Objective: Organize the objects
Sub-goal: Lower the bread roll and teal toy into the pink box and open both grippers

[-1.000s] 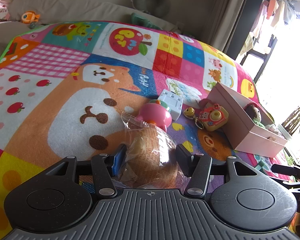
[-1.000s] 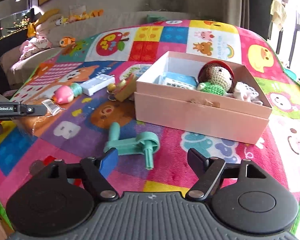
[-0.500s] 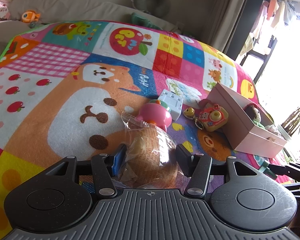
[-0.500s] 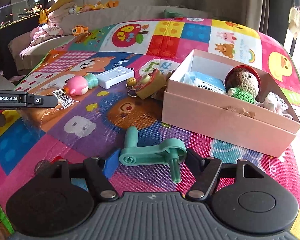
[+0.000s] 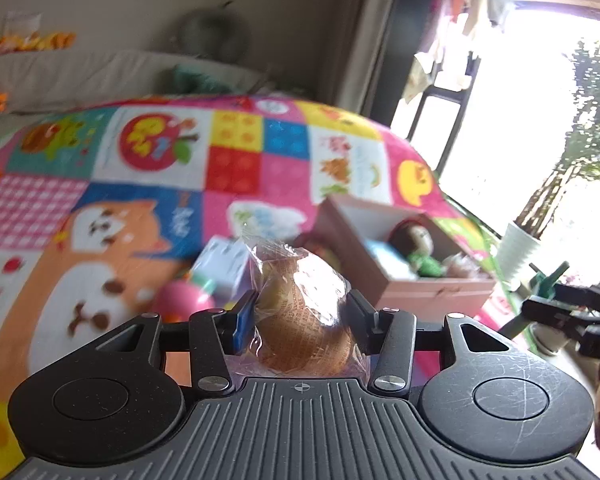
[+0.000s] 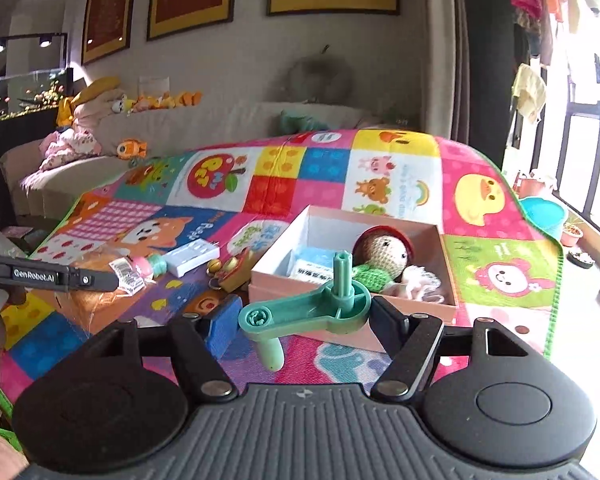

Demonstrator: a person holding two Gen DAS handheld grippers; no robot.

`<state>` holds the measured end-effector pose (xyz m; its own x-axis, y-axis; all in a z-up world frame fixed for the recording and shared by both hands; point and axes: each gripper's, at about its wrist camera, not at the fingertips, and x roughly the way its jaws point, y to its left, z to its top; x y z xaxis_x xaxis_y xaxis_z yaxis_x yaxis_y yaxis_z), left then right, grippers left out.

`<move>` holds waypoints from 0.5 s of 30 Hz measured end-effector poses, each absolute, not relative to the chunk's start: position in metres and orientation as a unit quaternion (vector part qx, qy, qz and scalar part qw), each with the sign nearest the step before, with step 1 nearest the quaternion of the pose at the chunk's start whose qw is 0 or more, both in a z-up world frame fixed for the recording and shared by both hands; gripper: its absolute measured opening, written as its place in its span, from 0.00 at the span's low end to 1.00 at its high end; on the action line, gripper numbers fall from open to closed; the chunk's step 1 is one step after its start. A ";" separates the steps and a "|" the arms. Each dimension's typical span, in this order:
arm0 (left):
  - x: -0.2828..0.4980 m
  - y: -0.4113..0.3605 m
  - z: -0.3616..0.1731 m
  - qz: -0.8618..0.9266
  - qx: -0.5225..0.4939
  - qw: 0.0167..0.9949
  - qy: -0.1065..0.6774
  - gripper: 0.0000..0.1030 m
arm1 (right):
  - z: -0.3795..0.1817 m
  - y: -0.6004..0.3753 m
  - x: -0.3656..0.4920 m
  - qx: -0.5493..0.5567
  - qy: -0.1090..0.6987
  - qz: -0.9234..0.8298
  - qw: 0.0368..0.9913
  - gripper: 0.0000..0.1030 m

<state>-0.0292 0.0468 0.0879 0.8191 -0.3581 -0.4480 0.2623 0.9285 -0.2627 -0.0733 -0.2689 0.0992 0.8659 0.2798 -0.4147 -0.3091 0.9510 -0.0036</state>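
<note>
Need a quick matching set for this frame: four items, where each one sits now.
Items:
1. plastic-wrapped brown bun
2. green plastic crank handle
3. crocheted doll with red cap
4. white rectangular plastic case

Places:
A. inside the pink cardboard box
B. between the right gripper fingers
C. flat on the colourful play mat
D. between the left gripper fingers

Pairs: 1-D, 2-B, 3-A, 4-C
</note>
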 end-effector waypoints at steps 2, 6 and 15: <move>-0.004 0.018 0.111 -0.199 -0.097 0.945 0.242 0.51 | 0.101 -0.280 -0.073 -0.021 0.200 0.143 0.969 0.68; 0.055 -0.042 0.118 -0.258 -0.105 0.930 0.241 0.52 | 0.097 -0.295 -0.070 0.010 0.192 0.134 0.972 0.68; 0.131 -0.101 0.061 -0.169 -0.102 0.931 0.306 0.51 | 0.075 -0.318 -0.062 0.026 0.212 0.109 0.971 0.68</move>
<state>0.1306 -0.1006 0.0607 0.7548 -0.3777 -0.5362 0.2527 0.9219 -0.2937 -0.0616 -0.3178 0.0750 0.8867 0.2218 -0.4056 -0.1996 0.9751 0.0970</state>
